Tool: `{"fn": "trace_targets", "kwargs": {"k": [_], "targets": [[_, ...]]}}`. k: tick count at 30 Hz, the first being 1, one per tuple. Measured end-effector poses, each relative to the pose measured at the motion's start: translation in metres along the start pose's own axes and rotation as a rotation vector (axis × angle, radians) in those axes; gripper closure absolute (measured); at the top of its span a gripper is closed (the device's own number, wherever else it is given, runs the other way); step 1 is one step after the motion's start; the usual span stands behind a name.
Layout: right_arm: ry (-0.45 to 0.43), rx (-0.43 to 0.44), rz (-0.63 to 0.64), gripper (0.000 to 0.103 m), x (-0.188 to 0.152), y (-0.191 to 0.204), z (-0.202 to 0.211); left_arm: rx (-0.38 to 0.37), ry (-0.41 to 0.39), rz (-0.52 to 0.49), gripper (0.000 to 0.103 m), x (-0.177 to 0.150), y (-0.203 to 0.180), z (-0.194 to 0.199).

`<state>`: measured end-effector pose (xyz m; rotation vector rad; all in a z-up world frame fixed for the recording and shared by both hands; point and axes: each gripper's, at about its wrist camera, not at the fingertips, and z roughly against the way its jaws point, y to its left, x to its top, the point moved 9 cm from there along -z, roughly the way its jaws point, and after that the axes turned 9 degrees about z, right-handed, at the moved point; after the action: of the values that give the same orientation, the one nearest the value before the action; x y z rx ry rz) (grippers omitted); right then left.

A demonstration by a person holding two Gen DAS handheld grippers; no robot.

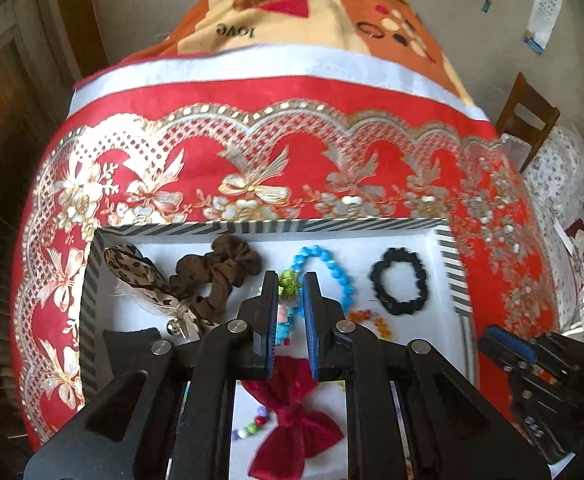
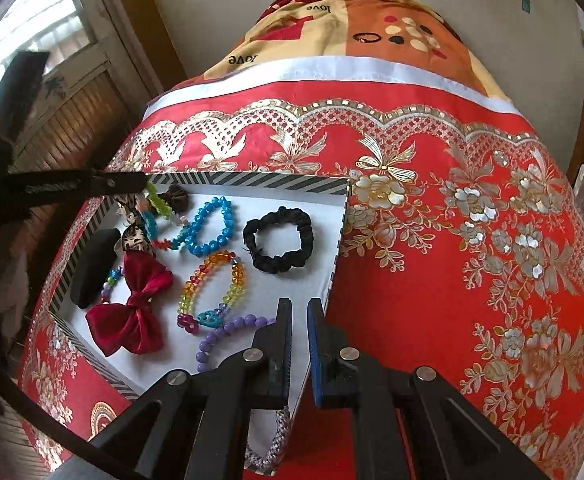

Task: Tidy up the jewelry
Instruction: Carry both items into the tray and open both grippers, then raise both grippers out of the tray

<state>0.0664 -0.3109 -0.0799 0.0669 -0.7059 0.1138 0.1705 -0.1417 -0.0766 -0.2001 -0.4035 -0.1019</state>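
Observation:
A white tray with a striped rim [image 1: 276, 225] [image 2: 252, 182] sits on the red tablecloth and holds jewelry and hair ties. My left gripper [image 1: 290, 282] is shut on a multicoloured bracelet with a green knot [image 1: 288, 281] and holds it above the tray; the bracelet hangs from the left gripper's tip [image 2: 130, 182] in the right wrist view [image 2: 156, 216]. My right gripper [image 2: 299, 306] is nearly closed and empty, straddling the tray's right rim [image 2: 337, 256]. In the tray lie a blue bead bracelet [image 2: 210, 227], a black scrunchie [image 2: 279, 245], a rainbow bracelet [image 2: 214, 285], a purple bead bracelet [image 2: 228, 334] and a red bow [image 2: 132, 312].
A brown scrunchie [image 1: 218, 274], a leopard-print bow [image 1: 148, 280] and a black case [image 2: 92, 268] lie at the tray's left. A braided bracelet [image 2: 270, 444] lies at the near end. The red embroidered cloth [image 2: 451, 240] spreads to the right. A wooden chair [image 1: 527, 116] stands beyond.

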Motion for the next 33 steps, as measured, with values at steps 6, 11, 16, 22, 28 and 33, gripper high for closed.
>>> {"fn": "trace_targets", "kwargs": {"k": [6,11,16,22,28,33], "targets": [[-0.009,0.012,-0.013,0.096,0.004,0.001,0.004,0.029,0.033,0.041,0.092,-0.003,0.023,-0.019],[0.014,0.028,-0.039,0.094,0.001,-0.003,-0.001,0.014,0.057,0.063,0.085,-0.009,0.031,-0.027],[0.003,0.055,-0.05,0.076,0.0,0.003,-0.006,0.013,0.05,0.076,0.058,-0.014,0.034,-0.026],[0.018,0.071,-0.056,0.076,-0.006,0.01,-0.012,0.037,0.035,0.084,0.058,-0.019,0.039,-0.021],[0.026,0.071,-0.06,0.074,-0.006,0.018,-0.014,0.057,0.015,0.081,0.058,-0.027,0.043,-0.009],[0.034,0.062,-0.059,0.072,-0.007,0.025,-0.014,0.065,-0.006,0.085,0.058,-0.032,0.045,0.003]]}}
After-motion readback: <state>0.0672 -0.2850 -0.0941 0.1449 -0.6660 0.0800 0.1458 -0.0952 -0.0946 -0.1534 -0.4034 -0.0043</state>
